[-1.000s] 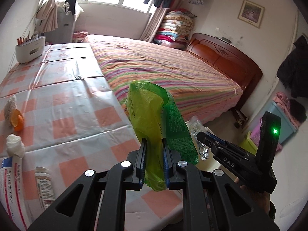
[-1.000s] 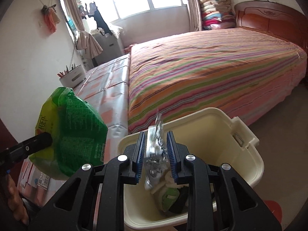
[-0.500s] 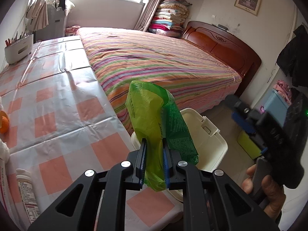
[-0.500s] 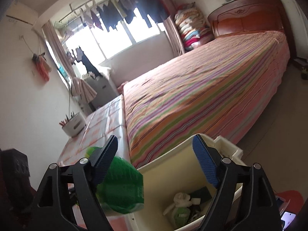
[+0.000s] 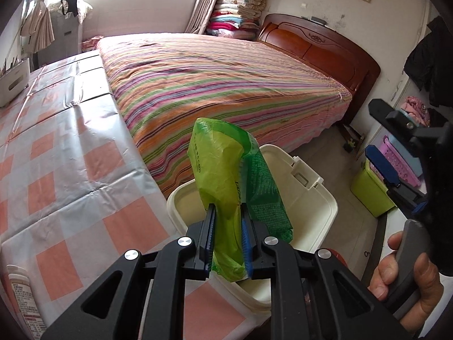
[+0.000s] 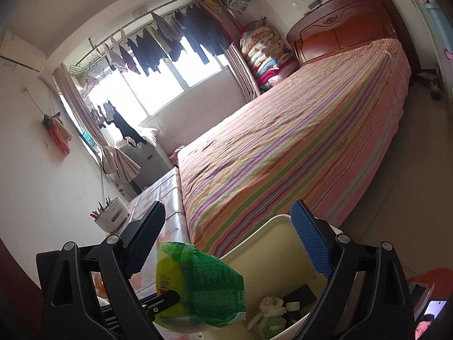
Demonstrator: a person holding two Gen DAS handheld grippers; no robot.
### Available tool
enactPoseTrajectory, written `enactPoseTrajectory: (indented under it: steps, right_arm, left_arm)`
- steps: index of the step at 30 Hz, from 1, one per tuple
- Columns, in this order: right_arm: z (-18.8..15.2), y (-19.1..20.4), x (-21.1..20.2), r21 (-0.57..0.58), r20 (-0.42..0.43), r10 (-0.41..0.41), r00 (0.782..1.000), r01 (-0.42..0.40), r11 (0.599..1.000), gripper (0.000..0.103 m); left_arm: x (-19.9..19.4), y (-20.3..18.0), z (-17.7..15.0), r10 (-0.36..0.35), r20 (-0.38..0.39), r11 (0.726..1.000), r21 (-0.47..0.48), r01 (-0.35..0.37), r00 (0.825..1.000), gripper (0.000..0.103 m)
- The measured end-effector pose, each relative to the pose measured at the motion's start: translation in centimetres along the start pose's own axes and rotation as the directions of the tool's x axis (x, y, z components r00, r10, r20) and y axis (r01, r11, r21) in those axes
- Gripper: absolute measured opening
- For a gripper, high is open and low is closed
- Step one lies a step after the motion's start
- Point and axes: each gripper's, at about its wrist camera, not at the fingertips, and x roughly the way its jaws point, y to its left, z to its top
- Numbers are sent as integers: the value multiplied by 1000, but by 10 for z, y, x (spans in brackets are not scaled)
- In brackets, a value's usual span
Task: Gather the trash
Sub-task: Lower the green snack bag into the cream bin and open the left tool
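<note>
While our left gripper [image 5: 226,238] stays out of the story, its tongs clamp a green plastic bag [image 5: 226,181] above the near rim of the cream bin [image 5: 317,198], right of the checked table [image 5: 70,175]. From the right wrist, our right gripper [image 6: 226,243] is opening wide with nothing between its pads, the bag low at left and discarded scraps [image 6: 269,308] in the bin.

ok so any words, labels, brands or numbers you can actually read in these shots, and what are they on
No text here is clear enough to quote.
green wrapper: a line of characters on its light side and dense fine print on its dark side, too blurred to read.
bottle: printed label with fine print, too small to read.
I can make out no other writing in either view.
</note>
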Motion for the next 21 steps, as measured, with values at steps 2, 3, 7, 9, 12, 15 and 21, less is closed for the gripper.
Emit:
enactPoseTrajectory:
  steps: [2,3,7,9,12,15,21]
  right_arm:
    - [-1,0,1,7,0,-1,1000,1,1000,89]
    - [-1,0,1,13,2,-1,1000,1,1000,89]
    - [2,-5,-2,27,10,1,1000,-1,1000,89]
    - [3,-6,-2,32,14,5,1000,-5,999,89]
    - [3,-6,-2,35,13,7,1000,-7,999,89]
    - [0,-2,1,31,5,13,1000,-13,999,89]
    - [-12,22,15,-16,-39,44,998,-45,999,92]
  left_arm:
    - [2,-2,1,0,1,1000,-1,0,1000,17]
    - [3,-3,1,2,0,1000,0,-2,1000,17]
    - [4,-6,3,12,11,1000,6,-12,1000,41]
    - [2,-6,4,19,27,1000,0,-19,999,73]
    - [-9,-3,6,26,62,999,-23,-25,998,74]
    - [-25,3,12,22,82,999,-43,-19,996,74]
    - [-76,27,26,85,198,996,-50,-77,976,80]
